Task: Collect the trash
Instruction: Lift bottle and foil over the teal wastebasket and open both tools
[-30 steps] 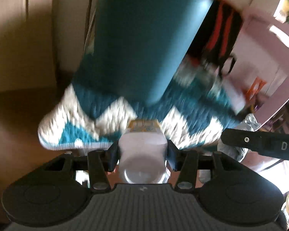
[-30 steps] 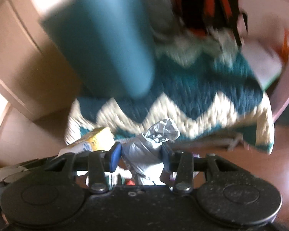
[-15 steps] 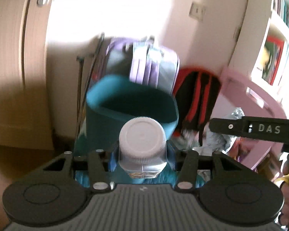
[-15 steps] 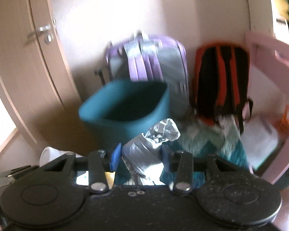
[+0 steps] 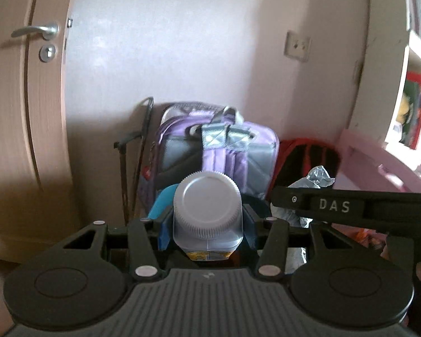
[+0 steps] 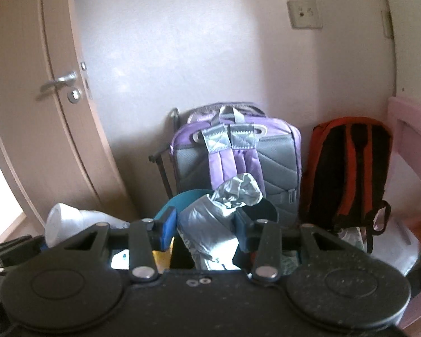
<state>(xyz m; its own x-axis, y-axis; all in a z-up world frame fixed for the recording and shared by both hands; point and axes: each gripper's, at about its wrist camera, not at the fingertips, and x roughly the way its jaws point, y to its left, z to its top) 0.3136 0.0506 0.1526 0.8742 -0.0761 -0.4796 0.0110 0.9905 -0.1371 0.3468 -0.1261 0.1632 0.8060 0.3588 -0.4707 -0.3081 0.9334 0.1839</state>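
My left gripper (image 5: 207,226) is shut on a clear plastic bottle (image 5: 207,219) with a white ribbed cap facing the camera and a yellow label below. My right gripper (image 6: 203,229) is shut on a crumpled silver foil wrapper (image 6: 216,219). The teal waste bin (image 6: 182,200) sits low behind both loads; only parts of its rim (image 5: 161,200) show. In the left wrist view the right gripper's black finger marked DAS (image 5: 334,205) crosses at the right, with the foil wrapper (image 5: 311,179) behind it. The bottle (image 6: 67,223) shows at lower left in the right wrist view.
A purple and grey backpack (image 6: 235,151) leans on the wall behind the bin, with a black and orange backpack (image 6: 350,168) to its right. A wooden door with a metal handle (image 5: 36,32) stands left. Pink furniture (image 5: 379,165) and a bookshelf (image 5: 415,90) are right.
Both grippers have risen with their loads and tilted up. The view went from the chevron rug and the bin's side to the bin's open top, then to the wall and backpacks.
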